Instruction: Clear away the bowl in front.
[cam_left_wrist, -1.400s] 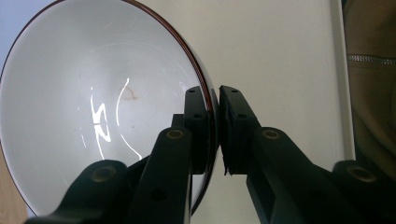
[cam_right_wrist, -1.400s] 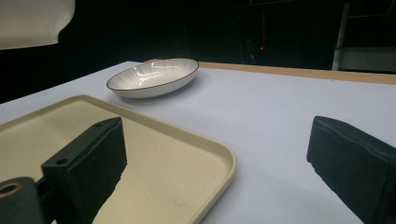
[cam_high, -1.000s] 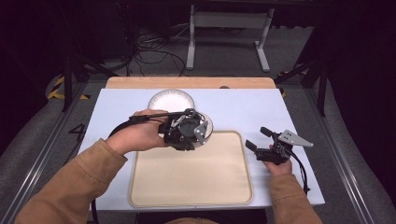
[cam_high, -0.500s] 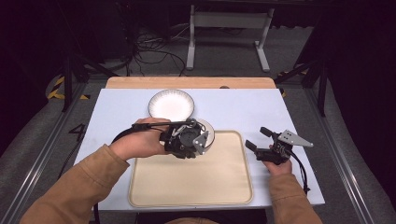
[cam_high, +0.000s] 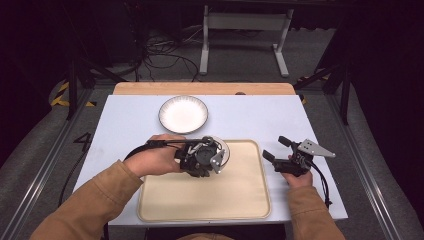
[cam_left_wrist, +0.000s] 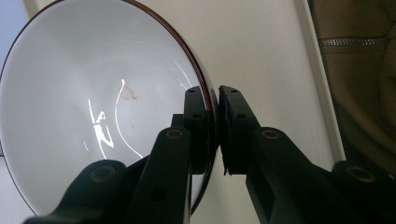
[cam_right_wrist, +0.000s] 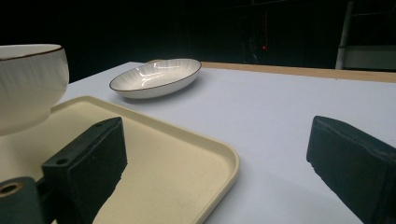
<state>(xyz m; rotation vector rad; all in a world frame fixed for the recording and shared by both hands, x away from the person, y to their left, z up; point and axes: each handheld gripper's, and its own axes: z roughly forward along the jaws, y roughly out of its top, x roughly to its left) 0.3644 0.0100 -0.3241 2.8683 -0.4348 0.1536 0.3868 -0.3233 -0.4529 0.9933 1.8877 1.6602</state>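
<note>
The white table (cam_high: 125, 125) has plenty of bare surface on its far half and along its left side. A cream tray (cam_high: 240, 195) takes up the near middle, its raised lip running close to the table's near edge. A shallow white plate (cam_high: 183, 114) sits alone beyond the tray, well apart from it, with open table all round.

The left gripper (cam_high: 202, 159) is over the tray's far left part, and its jaws are clenched on the rim of a white bowl (cam_high: 223, 150). In the left gripper view the two black pads pinch the bowl's (cam_left_wrist: 93, 116) thin brown-edged wall, one pad inside the bowl and one outside, with only the wall between them. In the right gripper view the bowl (cam_right_wrist: 28, 84) stands upright at the tray's (cam_right_wrist: 177, 158) far side, mouth up; whether its foot touches the tray I cannot tell. Being round, it has no long axis to speak of.

The right gripper (cam_high: 278, 149) rests just beside the tray's right edge, on the bare strip of table there, held by the person's right hand (cam_high: 299, 176). Its jaws are spread wide and hold nothing; one hangs over the tray's corner, the other over the table, pointing toward the plate (cam_right_wrist: 156, 77).
</note>
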